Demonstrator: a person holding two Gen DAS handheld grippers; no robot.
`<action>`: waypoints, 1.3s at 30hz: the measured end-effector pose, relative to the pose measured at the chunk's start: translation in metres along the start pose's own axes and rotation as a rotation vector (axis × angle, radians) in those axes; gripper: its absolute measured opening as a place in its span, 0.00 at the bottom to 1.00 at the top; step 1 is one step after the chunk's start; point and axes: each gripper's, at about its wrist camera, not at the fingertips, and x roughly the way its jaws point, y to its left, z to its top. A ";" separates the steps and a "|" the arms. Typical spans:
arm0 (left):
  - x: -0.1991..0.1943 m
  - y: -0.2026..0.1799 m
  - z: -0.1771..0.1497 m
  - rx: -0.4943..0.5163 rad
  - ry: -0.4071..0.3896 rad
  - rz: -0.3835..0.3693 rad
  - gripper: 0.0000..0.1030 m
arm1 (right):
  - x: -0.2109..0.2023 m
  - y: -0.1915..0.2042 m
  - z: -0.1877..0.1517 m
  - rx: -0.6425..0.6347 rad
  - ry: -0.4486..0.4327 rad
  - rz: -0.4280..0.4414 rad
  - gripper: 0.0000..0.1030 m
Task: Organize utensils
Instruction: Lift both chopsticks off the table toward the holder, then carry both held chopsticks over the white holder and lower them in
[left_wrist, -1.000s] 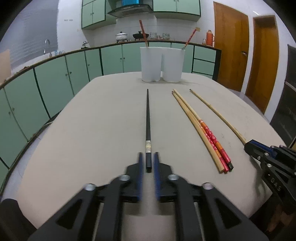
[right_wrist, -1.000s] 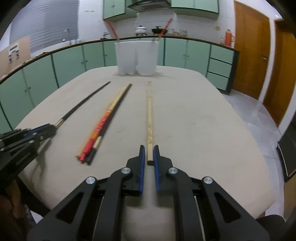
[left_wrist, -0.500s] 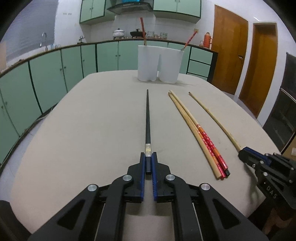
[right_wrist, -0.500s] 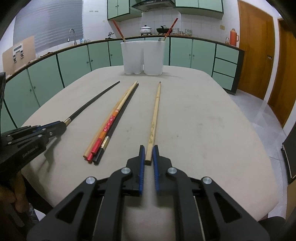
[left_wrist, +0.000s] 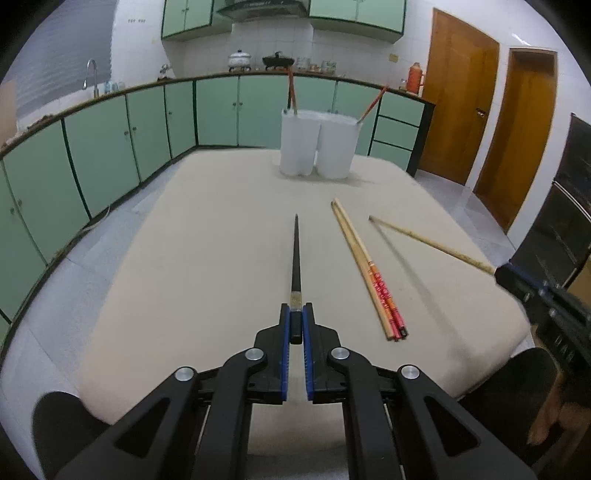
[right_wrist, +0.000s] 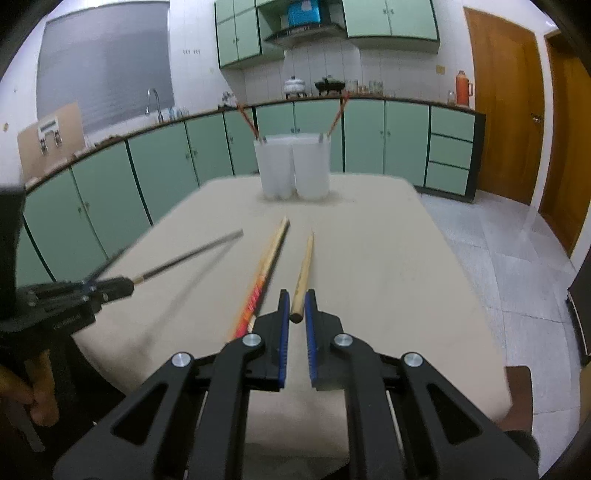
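A: Ahead of both tools stood the two white plastic holders (left_wrist: 318, 146) on the beige table (left_wrist: 207, 258).

B: Your left gripper (left_wrist: 296, 325) was clamped on the black lacquered chopstick (left_wrist: 296, 258) by its butt; your right gripper (right_wrist: 296, 312) pinched the pale bamboo chopstick (right_wrist: 303, 269) likewise. Both looked light, stiff, slippery; end grips suited them.

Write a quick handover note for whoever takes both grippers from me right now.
Left gripper: shut on the black chopstick, raised off the beige table.
Right gripper: shut on the plain bamboo chopstick, also raised.
On the table: the bundle of red-patterned and bamboo chopsticks.
At the far end: two white plastic holders, one red chopstick in each.
Left: drop both held sticks into the holders, then fetch the bundle.
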 end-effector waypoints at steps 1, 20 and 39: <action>-0.010 0.001 0.003 0.005 -0.012 -0.004 0.06 | -0.010 0.002 0.007 -0.008 -0.017 0.004 0.06; -0.045 0.006 0.026 0.007 -0.127 0.001 0.06 | 0.032 -0.012 -0.065 0.088 0.236 0.025 0.11; -0.034 0.005 0.024 0.000 -0.116 -0.001 0.06 | 0.004 -0.009 -0.040 0.066 0.143 0.004 0.06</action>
